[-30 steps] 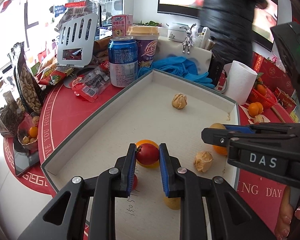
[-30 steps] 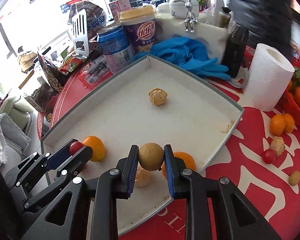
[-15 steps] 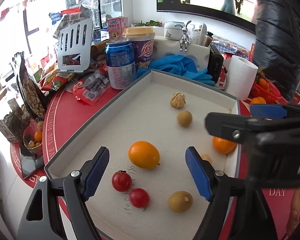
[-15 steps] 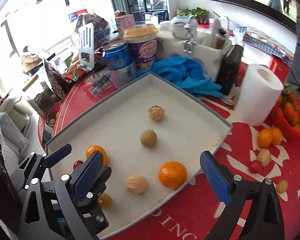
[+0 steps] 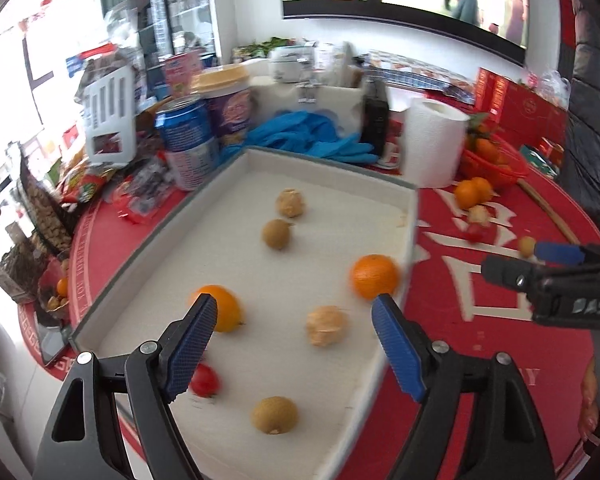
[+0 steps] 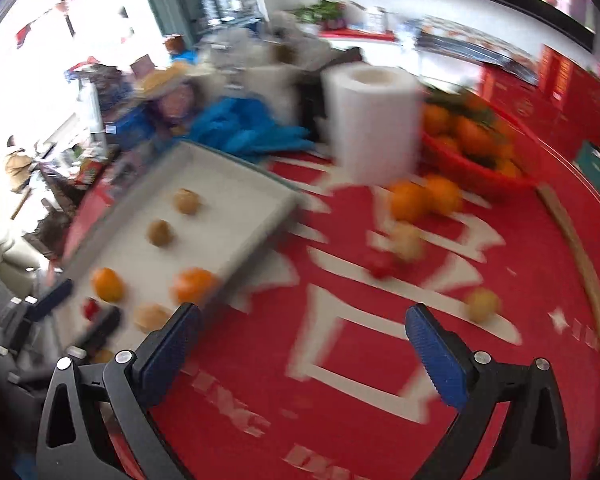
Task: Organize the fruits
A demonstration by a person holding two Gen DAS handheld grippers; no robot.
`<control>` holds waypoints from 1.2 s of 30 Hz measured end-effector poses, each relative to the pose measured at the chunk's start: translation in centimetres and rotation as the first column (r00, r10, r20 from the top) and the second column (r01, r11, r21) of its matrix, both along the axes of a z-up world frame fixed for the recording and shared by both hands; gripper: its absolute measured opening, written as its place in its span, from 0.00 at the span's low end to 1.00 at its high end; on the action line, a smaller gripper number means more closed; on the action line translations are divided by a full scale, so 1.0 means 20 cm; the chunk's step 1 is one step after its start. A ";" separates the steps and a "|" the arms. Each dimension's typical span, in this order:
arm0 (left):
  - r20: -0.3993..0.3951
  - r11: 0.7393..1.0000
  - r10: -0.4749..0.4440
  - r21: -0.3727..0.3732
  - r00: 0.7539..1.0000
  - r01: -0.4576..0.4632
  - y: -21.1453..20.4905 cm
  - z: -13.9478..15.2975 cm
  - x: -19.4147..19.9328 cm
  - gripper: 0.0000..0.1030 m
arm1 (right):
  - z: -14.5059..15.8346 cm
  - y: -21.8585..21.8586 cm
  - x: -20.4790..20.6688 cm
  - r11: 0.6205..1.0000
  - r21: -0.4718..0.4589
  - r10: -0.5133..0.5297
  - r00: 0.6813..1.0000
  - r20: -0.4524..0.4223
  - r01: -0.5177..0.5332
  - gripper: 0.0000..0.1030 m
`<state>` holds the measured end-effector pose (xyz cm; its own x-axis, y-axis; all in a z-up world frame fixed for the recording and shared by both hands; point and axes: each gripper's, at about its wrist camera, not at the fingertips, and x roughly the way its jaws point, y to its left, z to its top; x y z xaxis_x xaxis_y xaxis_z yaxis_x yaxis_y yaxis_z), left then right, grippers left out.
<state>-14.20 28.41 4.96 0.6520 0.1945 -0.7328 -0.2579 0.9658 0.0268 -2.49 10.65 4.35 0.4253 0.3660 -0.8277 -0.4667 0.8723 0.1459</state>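
The white tray holds an orange, a mandarin, two brown round fruits, two papery husked fruits and a cherry tomato. My left gripper hangs open above the tray's near end, touching nothing. My right gripper is over the red tablecloth to the right of the tray, its jaws opening with nothing between them. Ahead of it lie a small yellow fruit, a tomato, a husked fruit and two oranges.
A paper roll and a red basket of mandarins stand behind the loose fruit. Blue gloves, a drink can, a cup and snack packets crowd the tray's far and left sides. A wooden stick lies at right.
Both grippers opened, leaving a cherry tomato and a brown fruit in the tray. The right gripper swung right, off the tray and over the tablecloth. The left gripper drew back slightly.
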 end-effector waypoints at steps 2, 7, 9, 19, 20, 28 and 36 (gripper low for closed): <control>-0.007 0.999 -0.045 -0.004 0.999 0.044 -0.08 0.01 0.02 0.80 | -0.05 -0.12 0.02 0.998 -0.028 -0.049 0.999 -0.020 0.048 0.99; -0.037 0.987 -0.159 -0.041 0.987 0.157 -0.31 0.01 0.12 0.80 | -0.17 -0.42 0.01 0.983 -0.116 -0.150 0.988 -0.034 0.145 0.99; -0.045 0.981 -0.193 -0.039 0.980 0.192 -0.40 0.01 0.17 0.80 | -0.20 -0.51 0.00 0.973 -0.155 -0.175 0.984 -0.018 0.170 0.99; -0.111 0.969 -0.245 0.014 0.963 0.248 -0.66 -0.12 0.54 0.77 | -0.22 -0.72 -0.11 0.973 -0.125 -0.184 0.979 0.085 0.194 1.00; -0.118 0.970 -0.240 0.014 0.964 0.243 -0.67 -0.13 0.58 0.75 | -0.22 -0.72 -0.11 0.973 -0.121 -0.185 0.978 0.092 0.196 1.00; -0.148 0.970 -0.236 0.026 0.960 0.242 -0.70 -0.21 0.73 0.69 | -0.23 -0.70 -0.09 0.974 -0.116 -0.186 0.978 0.098 0.196 1.00; -0.136 0.967 -0.252 -0.063 0.958 0.245 -0.66 -0.23 0.77 0.26 | -0.23 -0.70 -0.09 0.973 -0.118 -0.187 0.978 0.098 0.198 1.00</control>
